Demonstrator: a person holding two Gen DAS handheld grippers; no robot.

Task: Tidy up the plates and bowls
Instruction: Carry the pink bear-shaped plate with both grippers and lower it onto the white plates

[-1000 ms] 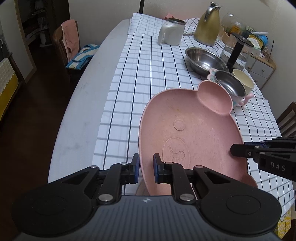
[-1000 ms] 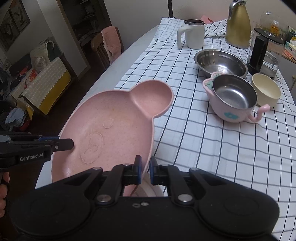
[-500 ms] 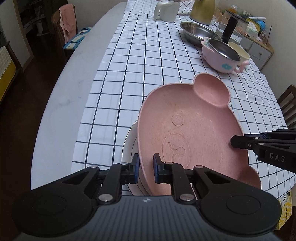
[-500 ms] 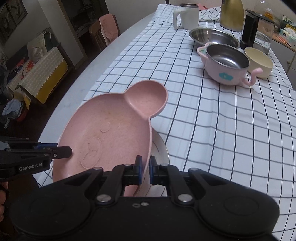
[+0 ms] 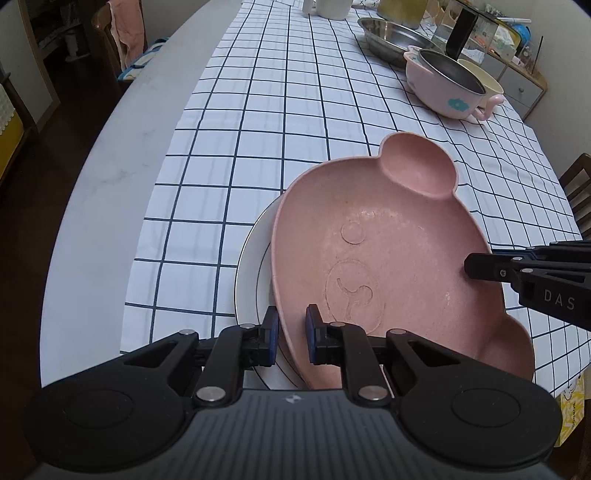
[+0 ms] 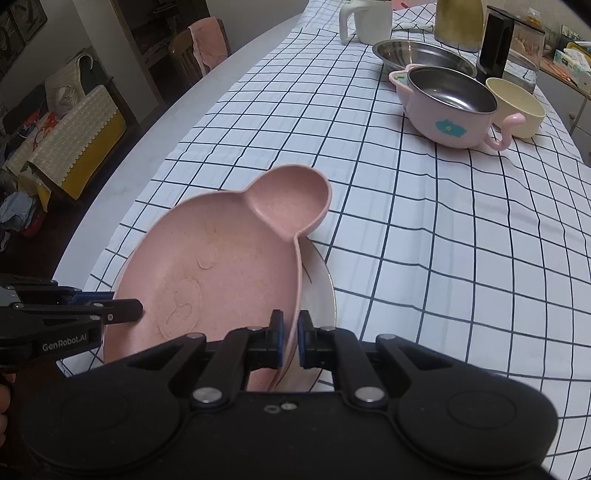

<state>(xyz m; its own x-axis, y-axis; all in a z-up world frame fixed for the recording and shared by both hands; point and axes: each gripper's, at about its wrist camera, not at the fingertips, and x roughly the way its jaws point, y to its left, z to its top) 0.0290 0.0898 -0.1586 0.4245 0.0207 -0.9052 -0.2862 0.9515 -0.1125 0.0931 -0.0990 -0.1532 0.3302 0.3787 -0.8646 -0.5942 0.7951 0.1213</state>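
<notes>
A pink bear-shaped plate (image 5: 388, 266) (image 6: 221, 266) with round ear wells hangs low over a white plate (image 5: 253, 266) (image 6: 319, 291) lying on the checked tablecloth. My left gripper (image 5: 291, 332) is shut on the pink plate's left rim. On the opposite rim, my right gripper (image 6: 290, 339) is also shut. Each gripper shows in the other's view, the right gripper (image 5: 476, 266) at the plate's right edge and the left gripper (image 6: 129, 310) at its left edge. Whether the pink plate touches the white one I cannot tell.
Further back on the tablecloth (image 5: 295, 122) stand a pink steel-lined bowl (image 6: 450, 103) with a curled handle, a cream bowl (image 6: 517, 107), a wide steel bowl (image 6: 421, 55), a white mug (image 6: 369, 20) and a gold kettle (image 6: 458, 22). Bare table edge (image 5: 107, 177) runs along the left.
Both grippers have come down and toward the near table end with the pink plate. The white plate has come into view beneath it.
</notes>
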